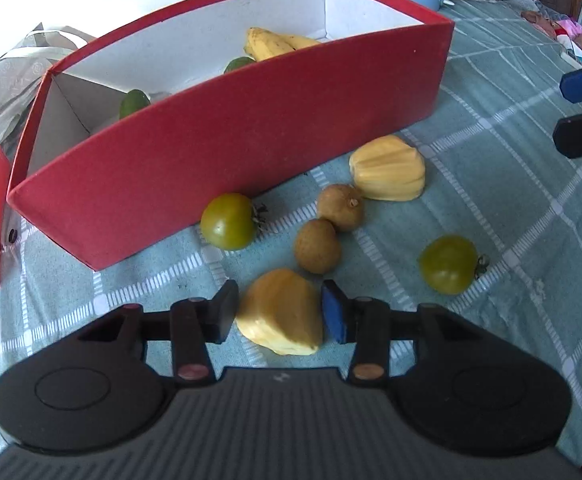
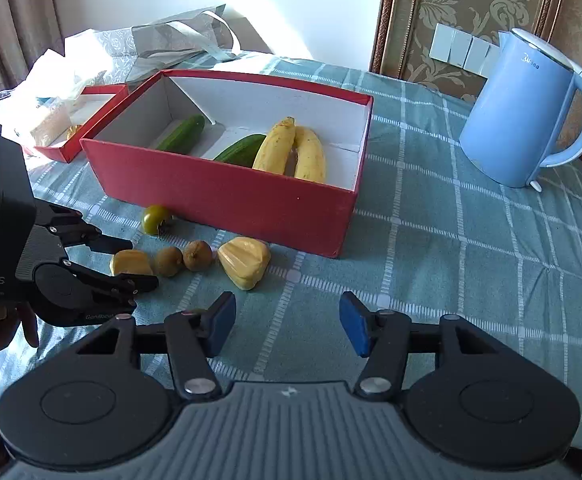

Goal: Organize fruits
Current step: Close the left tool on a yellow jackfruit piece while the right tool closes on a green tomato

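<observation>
Left gripper (image 1: 279, 312): your jaws sit either side of the near yellow jackfruit pod (image 1: 281, 314); whether the pads press it, you cannot tell.
Right gripper (image 2: 287, 324): your jaws stand apart, empty, above bare tablecloth (image 2: 451, 264).
Pod location: on the cloth, near side of the red box (image 2: 227, 196), left of two brown longans (image 1: 317, 246).
Handling: likely light, soft, slick; bruises easily.
Hold: squeeze the broad flanks gently.

A teal cloth with a white grid is covering the surface (image 2: 451, 240). The box (image 2: 227, 196) is showing red outside, white inside, holding yellow bananas (image 2: 291, 152) and green cucumbers (image 2: 183, 134). A pale blue kettle (image 2: 519, 120) is standing nearby.
</observation>
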Tool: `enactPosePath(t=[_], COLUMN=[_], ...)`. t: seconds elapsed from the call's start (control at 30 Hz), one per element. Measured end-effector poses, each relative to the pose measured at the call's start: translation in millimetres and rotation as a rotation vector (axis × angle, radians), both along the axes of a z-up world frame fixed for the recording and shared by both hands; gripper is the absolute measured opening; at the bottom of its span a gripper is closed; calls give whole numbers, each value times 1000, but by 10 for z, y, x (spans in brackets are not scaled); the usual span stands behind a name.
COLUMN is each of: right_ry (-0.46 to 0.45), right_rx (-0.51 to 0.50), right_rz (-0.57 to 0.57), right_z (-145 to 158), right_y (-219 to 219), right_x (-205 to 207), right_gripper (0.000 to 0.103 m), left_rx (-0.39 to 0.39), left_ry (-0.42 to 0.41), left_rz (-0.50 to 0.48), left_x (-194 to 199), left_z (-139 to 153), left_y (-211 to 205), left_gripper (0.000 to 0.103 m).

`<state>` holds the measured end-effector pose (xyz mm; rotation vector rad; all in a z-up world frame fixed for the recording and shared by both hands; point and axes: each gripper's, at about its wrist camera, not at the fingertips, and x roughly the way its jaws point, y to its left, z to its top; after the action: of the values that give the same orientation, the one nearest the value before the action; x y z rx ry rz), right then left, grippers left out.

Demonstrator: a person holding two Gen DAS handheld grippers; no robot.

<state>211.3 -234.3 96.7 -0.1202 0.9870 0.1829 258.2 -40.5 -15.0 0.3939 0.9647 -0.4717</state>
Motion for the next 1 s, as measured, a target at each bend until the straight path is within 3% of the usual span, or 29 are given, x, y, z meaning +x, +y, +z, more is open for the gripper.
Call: enactPosePath(t=[0.2, 0.4, 0.73, 1.0], right_ry=[4, 10, 53, 114], right_rx=[7, 12, -59, -76], right_rz=[-3, 29, 195, 230], right_z=[-23, -72, -456, -745], right_y=[27, 114, 539, 721], right_x=[15, -12, -48, 61], right_gripper=[60, 60, 60, 36], left_rx=[-13, -28, -119, -125], left_ry=[35, 19, -43, -91], left_rz=[-5, 18, 138, 176], left_x=[31, -8, -94, -189], left_z=[-3, 94, 510, 728], left_y=[12, 29, 431, 642], left_gripper=[41, 40, 40, 40])
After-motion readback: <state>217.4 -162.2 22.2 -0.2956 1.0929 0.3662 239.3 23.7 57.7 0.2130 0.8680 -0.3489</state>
